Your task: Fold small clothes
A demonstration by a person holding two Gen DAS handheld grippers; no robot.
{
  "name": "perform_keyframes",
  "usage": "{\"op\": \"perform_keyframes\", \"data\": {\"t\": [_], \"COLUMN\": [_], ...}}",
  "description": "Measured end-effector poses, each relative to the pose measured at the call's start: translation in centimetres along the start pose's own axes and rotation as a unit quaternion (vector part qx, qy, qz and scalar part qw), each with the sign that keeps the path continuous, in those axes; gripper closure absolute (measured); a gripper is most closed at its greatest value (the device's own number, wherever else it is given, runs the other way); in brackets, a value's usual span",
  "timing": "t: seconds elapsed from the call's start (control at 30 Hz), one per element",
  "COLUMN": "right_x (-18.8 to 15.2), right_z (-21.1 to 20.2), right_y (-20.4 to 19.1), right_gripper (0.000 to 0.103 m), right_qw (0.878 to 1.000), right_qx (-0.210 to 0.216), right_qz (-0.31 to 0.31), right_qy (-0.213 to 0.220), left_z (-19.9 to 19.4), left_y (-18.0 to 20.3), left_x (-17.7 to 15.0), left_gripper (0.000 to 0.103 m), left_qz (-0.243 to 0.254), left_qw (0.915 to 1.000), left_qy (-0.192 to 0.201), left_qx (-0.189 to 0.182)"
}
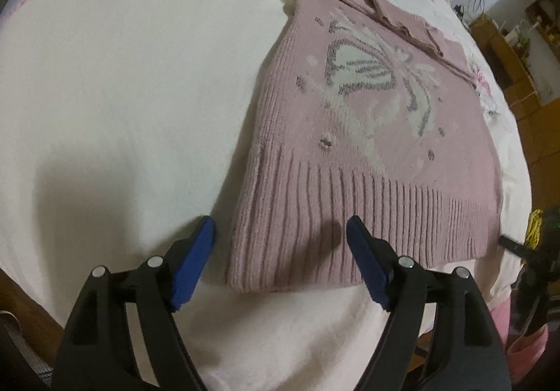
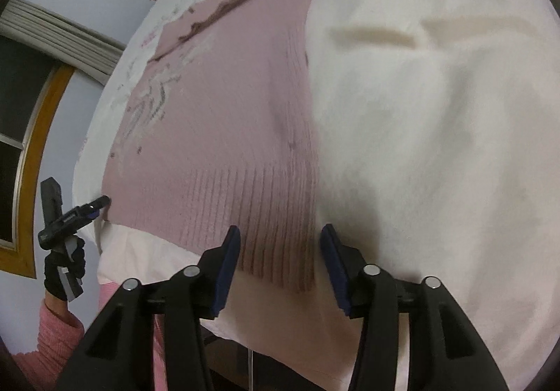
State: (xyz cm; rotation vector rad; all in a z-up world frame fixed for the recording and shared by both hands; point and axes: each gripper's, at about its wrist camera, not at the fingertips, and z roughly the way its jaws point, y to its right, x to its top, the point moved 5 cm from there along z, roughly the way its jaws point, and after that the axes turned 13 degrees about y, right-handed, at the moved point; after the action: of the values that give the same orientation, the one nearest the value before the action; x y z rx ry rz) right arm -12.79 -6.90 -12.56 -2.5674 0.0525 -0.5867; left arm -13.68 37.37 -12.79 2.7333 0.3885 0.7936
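Blue-padded fingers [image 1: 194, 265] of the left gripper [image 1: 280, 258] stand wide apart over the ribbed hem of a pink knitted sweater [image 1: 367, 132], lower centre of frame; nothing is held. The right gripper [image 2: 280, 261] is likewise spread wide at the hem's other corner. No writing is legible. The sweater lies flat on a cream bedspread [image 1: 122, 76]; wooden furniture [image 1: 504, 51] stands at the upper right.
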Motion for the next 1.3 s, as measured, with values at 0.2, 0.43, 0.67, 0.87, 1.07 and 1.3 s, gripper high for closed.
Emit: {"op": "perform_keyframes", "data": {"t": [0.2,0.43,0.67,0.87,1.07,1.3], "right_x": [0.2,0.0,0.0,1.6,5.1,10.3], "right_z": [-0.2,0.4,-0.1,-2.1,-4.5,-5.2], "right_y": [-0.3,0.8,0.5,0.1,-0.9,-1.3], "right_gripper": [0.055,0.059,0.093,0.093,0.093,0.093], "right_qw": [1.0,0.999,0.997,0.989,0.98,0.974], "right_qx": [0.019,0.017,0.056,0.122,0.171,0.19], "right_qz": [0.008,0.03,0.042,0.079,0.091,0.105], "right_qy": [0.001,-0.011,-0.013,0.01,0.04,0.064], "left_z": [-0.1,0.6,0.5,-0.8,-2.8,-1.9], "left_y": [1.3,0.5,1.1,2.3,3.5,3.7], "left_x": [-0.3,-0.3,-0.1,1.0,4.6,9.3], "left_gripper": [0.046,0.049,0.085,0.088,0.088,0.088], "left_qz": [0.016,-0.013,-0.028,-0.036,-0.052,-0.065], "left_qw": [0.9996,0.9994,0.9981,0.996,0.9904,0.9876], "left_qy": [-0.009,-0.017,-0.024,-0.003,0.035,0.054], "left_qx": [-0.02,-0.027,-0.049,-0.082,-0.123,-0.132]}}
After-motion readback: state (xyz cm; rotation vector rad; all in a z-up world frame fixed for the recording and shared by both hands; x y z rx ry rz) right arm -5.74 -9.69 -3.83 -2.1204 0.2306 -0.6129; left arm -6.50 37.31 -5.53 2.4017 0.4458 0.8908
